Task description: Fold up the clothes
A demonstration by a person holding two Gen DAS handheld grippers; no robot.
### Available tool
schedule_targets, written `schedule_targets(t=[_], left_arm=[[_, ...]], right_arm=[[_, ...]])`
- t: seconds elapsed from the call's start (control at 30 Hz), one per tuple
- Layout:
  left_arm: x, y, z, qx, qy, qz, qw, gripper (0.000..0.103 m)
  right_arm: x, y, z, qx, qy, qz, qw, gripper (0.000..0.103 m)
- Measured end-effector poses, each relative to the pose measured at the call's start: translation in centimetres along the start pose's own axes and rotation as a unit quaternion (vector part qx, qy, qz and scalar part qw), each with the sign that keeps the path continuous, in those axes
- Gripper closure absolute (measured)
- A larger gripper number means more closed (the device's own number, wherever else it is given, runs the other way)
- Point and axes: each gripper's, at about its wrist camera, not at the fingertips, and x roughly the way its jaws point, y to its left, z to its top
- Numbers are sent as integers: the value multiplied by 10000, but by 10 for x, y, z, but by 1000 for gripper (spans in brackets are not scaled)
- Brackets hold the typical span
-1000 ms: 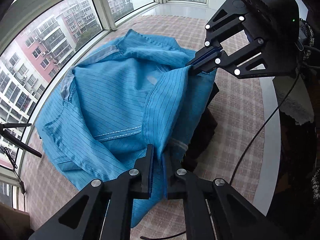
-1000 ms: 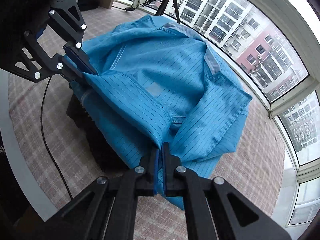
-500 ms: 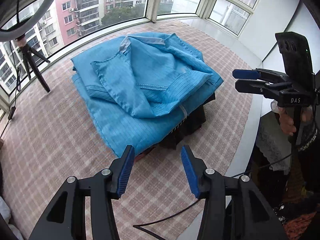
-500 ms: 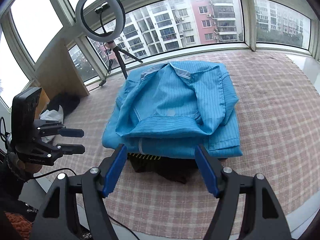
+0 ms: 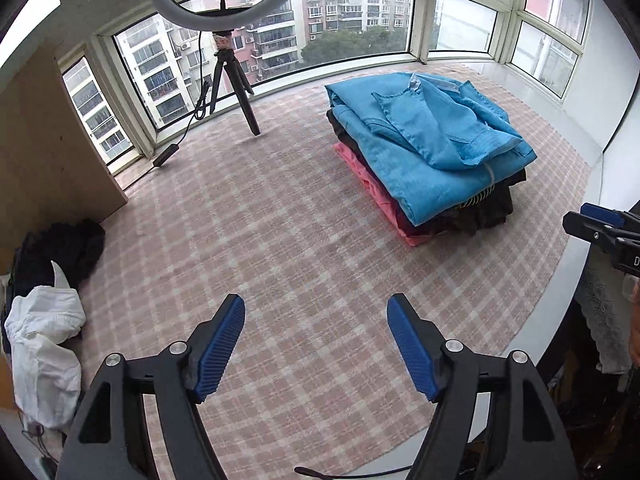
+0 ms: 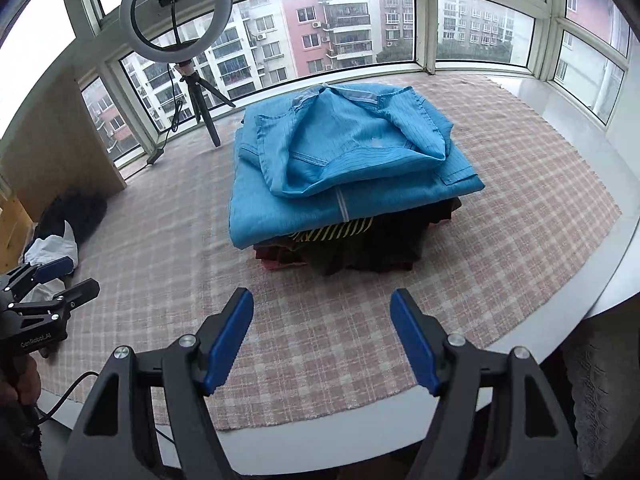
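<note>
A blue pinstriped shirt (image 5: 424, 152) lies folded on top of a pile of folded clothes (image 6: 380, 248) on the checked cloth; the right wrist view shows the blue shirt (image 6: 344, 160) with its collar at the far side. My left gripper (image 5: 315, 304) hovers over bare cloth, well to the left of the pile, its jaws opening with nothing between them. My right gripper (image 6: 322, 294) stands open and empty in front of the pile, apart from it. Each view catches the other tool at its edge: the left gripper (image 6: 76, 276) and the right gripper (image 5: 578, 216).
A ring light on a tripod (image 5: 241, 92) stands by the windows at the back left. Loose white clothing (image 5: 44, 340) and black clothing (image 5: 68, 248) lie at the left beside a wooden board (image 5: 40, 152). The white table rim (image 5: 560, 280) curves along the near right.
Both grippers let go of the blue shirt's edges, opened, and drew back from the pile. The shirt now rests folded on top. The left one swung away to the left.
</note>
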Motion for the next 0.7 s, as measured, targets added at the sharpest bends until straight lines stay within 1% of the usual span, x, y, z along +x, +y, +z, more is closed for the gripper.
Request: schedule_targets(t=[0.07,0.13,0.23,0.3,0.5,0.6,0.7], left_arm=[[-7,13,-13,-164,-6,-121,9998,31],[-16,29,-26,-469,6,-272,9985,31],[-28,47,-44,-672,46,-532,9963,31],[-35,51,-58,-614,60,-572,9965,31],[-49,55,-101,-381,221,-674,9967,31],[-59,58,-117,-434,213,-755,9960,31],[-72,59,-128,-386,116,-787,9961,31]], right_arm=[[-12,17,-13,-19,-16,9,10000,33],[-22,32,-25,-105,-3,-28,9999,33],[-40,54,-42,-278,-84,-340,9990,33],[-52,67,-53,-358,-160,-526,9978,33],[-80,93,-82,-326,-325,-652,9968,32],[-93,103,-93,-283,-409,-683,9964,32],[-105,111,-103,-282,-490,-668,9962,32]])
